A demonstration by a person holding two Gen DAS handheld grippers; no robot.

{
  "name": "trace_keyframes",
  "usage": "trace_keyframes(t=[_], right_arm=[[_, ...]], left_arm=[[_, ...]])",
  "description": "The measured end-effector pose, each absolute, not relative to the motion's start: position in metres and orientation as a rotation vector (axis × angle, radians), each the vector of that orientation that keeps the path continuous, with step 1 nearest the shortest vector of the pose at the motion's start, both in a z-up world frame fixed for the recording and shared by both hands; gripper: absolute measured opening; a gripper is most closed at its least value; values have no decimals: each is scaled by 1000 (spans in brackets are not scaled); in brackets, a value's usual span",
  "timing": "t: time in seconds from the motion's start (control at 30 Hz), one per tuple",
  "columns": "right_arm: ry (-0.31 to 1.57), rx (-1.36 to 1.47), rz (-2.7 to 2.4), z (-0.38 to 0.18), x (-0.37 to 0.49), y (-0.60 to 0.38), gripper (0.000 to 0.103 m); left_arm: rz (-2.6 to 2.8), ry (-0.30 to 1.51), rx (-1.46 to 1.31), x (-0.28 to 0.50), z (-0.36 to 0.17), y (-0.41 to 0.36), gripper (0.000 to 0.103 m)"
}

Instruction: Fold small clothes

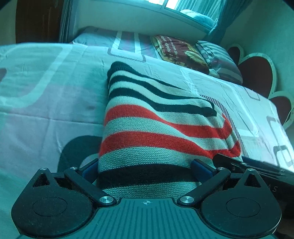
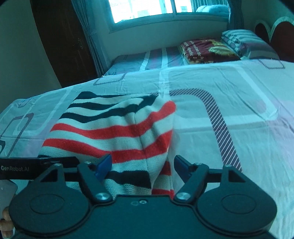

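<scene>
Bedroom scene, folks: a wide bed under a pale patterned sheet (image 2: 229, 88), a bright window (image 2: 147, 9) on the far wall, a folded maroon blanket (image 2: 205, 49) and a striped pillow (image 2: 246, 44) parked far right, well apart from the action

Centre stage is the striped knit garment (image 1: 152, 117), red, black and cream bands, lying on the near part of the sheet with its long axis running from the near edge away toward the window, stripes crossing it left to right

Left gripper (image 1: 145, 171) sits right at the garment's near end, blue pads (image 1: 200, 168) standing wide on either side of the cloth, knit bunched between them. They look released, not pinching. Right gripper (image 2: 142, 165) is parked at the same near end, toward the right edge where a folded seam runs away from it. Its fingers are spread, cloth lying between them but not squeezed, so it's let go too

Each wrist view catches the other tool's black body just beside it, so both hands crowd the same near hem, neither clearly nearer

My read: a fold has landed, and the piece looks narrowed but long. Everything now turns on that axis, since the free far end lies straight ahead of both grippers, so a near-to-far fold suggests itself. Soft knit, though, so expect some sag and slip
</scene>
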State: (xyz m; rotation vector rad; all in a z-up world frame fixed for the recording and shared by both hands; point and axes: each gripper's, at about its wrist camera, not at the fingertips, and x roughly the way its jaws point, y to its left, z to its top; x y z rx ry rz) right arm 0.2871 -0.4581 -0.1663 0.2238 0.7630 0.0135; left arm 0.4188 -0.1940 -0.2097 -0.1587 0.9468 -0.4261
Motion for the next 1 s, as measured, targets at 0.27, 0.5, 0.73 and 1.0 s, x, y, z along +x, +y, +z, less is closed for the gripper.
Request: trace_keyframes(t=[0.27,0.5,0.73,1.0], right_arm=[[787,406,85,-179,289,-482,61],[783,432,106,-179,288,-482,46],[701,477,112,-164,274,-480,33],[617,479,176,-124,266,-454,32]], left_arm=[[-454,954,-183,421,-214,-194,98],[-444,923,-197,417,-211,-192,85],[-473,862,-180,405,-189,-189,55],[-480,797,-227,401,-156,-152,53]])
